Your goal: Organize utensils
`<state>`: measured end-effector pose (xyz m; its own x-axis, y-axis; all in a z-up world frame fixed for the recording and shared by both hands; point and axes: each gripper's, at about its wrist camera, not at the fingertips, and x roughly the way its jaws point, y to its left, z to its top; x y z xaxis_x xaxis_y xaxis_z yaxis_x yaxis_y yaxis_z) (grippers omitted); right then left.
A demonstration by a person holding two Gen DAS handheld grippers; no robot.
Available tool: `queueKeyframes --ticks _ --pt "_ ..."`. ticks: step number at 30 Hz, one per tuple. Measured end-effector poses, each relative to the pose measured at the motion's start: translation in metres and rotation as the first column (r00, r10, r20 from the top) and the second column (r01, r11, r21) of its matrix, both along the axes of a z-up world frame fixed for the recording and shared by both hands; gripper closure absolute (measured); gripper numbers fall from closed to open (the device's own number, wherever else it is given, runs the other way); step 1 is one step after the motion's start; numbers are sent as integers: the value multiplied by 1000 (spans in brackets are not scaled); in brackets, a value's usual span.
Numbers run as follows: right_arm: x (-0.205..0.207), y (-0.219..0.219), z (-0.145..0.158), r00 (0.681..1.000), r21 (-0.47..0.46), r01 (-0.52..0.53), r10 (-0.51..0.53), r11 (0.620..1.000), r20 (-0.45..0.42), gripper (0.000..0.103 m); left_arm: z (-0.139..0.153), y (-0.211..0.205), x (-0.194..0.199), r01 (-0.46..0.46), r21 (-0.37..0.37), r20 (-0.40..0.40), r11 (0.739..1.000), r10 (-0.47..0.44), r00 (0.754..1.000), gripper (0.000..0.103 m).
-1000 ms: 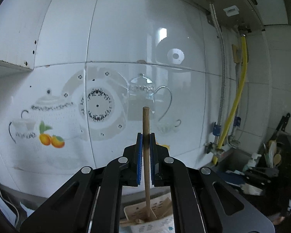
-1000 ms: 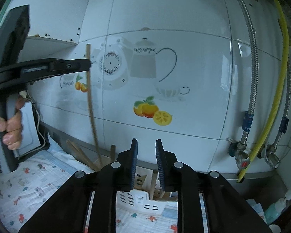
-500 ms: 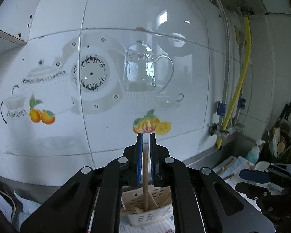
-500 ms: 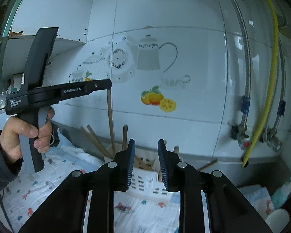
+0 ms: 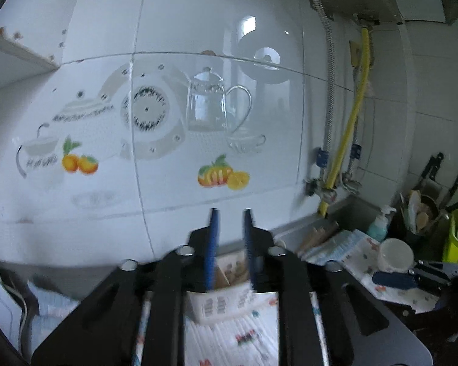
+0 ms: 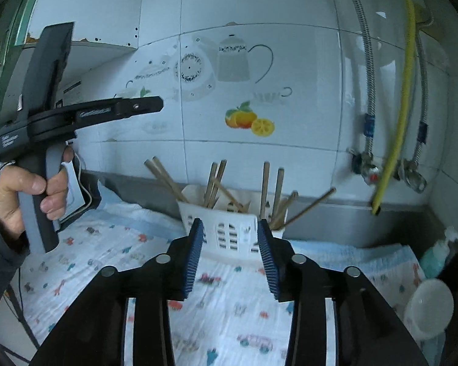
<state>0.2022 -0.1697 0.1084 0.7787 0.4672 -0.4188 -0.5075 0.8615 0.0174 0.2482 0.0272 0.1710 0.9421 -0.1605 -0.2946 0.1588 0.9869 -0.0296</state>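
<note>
A white slotted utensil basket (image 6: 229, 231) stands on the printed cloth against the tiled wall. Several wooden handles (image 6: 264, 183) stick up out of it and lean different ways. My right gripper (image 6: 230, 244) hovers just in front of the basket; its jaws are opening and nothing is between them. My left gripper (image 6: 155, 105) is held by a hand (image 6: 21, 189) up and to the left of the basket. In the blurred left wrist view the left gripper (image 5: 230, 231) is above the basket (image 5: 219, 302), with its jaws opening and empty.
A teal soap bottle (image 6: 436, 253) and a white cup (image 6: 427, 308) sit at the right. A yellow hose (image 6: 400, 106) and metal pipes with valves (image 6: 366, 164) run down the wall. Knives and a crock of utensils (image 5: 427, 210) crowd the far right corner.
The left gripper let go of the wooden stick, which now stands in the basket, and its jaws parted. The right jaws widened as that gripper pulled back and down, showing the basket.
</note>
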Motion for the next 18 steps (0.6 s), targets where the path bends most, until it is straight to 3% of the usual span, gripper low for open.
queueKeyframes --ticks 5,9,12,18 --pt "-28 -3 -11 999 0 10 -10 1000 -41 54 -23 -1 -36 -1 9 -44 1000 1 999 59" --pt "-49 -5 -21 997 8 24 -24 1000 -69 48 -44 2 -65 -5 -14 -81 1000 4 997 55" --pt "-62 -3 -29 996 -10 35 -35 999 -80 46 -62 5 -86 -22 -14 -103 1000 21 994 41" --pt "-85 -1 -43 992 -16 28 -29 999 -127 37 -90 8 -120 -50 -7 -150 999 48 987 24"
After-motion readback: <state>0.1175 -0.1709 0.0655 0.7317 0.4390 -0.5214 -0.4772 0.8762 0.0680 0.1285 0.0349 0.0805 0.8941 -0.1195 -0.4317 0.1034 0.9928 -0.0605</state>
